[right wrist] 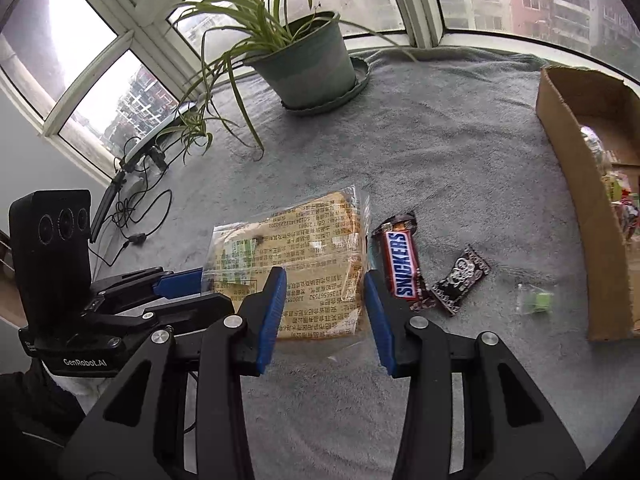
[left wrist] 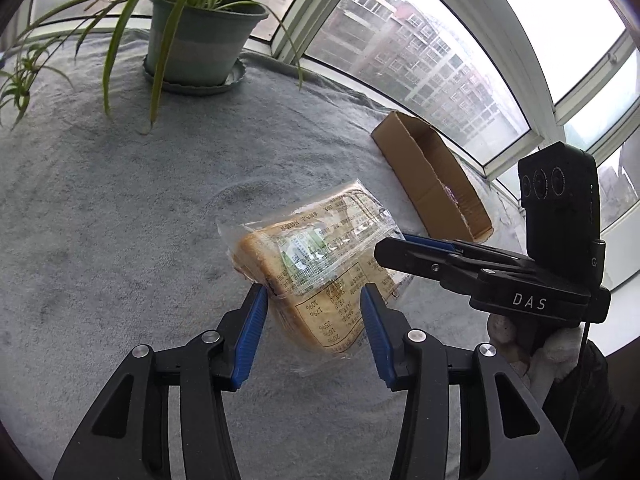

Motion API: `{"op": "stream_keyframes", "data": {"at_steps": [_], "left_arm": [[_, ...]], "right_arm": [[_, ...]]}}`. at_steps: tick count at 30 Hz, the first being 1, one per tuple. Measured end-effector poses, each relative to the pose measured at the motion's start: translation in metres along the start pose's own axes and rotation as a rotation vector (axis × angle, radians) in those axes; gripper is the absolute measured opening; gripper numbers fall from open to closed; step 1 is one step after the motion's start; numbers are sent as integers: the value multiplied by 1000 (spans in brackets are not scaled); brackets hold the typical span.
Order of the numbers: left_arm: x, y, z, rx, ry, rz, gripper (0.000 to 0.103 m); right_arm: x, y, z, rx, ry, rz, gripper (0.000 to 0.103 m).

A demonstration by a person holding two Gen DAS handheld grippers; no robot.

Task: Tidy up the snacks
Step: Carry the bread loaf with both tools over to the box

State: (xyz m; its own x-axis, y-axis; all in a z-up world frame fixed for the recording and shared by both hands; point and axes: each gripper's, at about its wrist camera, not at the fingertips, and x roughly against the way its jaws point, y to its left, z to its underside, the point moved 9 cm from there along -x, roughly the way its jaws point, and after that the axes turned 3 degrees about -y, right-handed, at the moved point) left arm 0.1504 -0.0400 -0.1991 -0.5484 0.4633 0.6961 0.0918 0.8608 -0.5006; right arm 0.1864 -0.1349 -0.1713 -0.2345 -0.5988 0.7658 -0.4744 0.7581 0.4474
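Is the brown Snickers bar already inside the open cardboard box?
No, the brown Snickers bar lies on the grey cloth, apart from the open cardboard box.

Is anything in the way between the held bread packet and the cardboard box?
Nothing visible blocks it. The bread packet is held up by both grippers; the Snickers bar, dark wrapper and small green packet lie flat on the blanket before the cardboard box.

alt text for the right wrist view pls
A clear-wrapped slice of toast bread sits between the right gripper and left gripper, above a grey fleece blanket. A brown Snickers bar lies beside it, near an open cardboard box.
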Motion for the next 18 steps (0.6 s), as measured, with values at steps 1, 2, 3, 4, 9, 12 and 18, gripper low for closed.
{"op": "stream_keyframes", "data": {"at_steps": [1,2,3,4,9,12,18], "left_arm": [[0,-6,-3,-9,-3,7,46],[-2,-11,-7,-19,-7,14,46],[-3,-17,-10,-30,-11,19,46],[-5,-22,-15,-41,-14,25,46],[-16,-53,-32,-99,-25,57,46],[-21,-72,-42,-132,-28,76,46],[-39,-113,-61,-197,-33,115,46]], "right_arm": [[6,-3,-2,-6,-12,3,43],[12,-7,-4,-12,-22,8,43],[17,-11,-6,-19,-31,14,43],[23,-16,-8,-29,-41,18,43],[50,-41,-13,-69,-89,41,43],[66,-56,-17,-91,-122,60,43],[101,-96,-27,-140,-184,103,43]]}}
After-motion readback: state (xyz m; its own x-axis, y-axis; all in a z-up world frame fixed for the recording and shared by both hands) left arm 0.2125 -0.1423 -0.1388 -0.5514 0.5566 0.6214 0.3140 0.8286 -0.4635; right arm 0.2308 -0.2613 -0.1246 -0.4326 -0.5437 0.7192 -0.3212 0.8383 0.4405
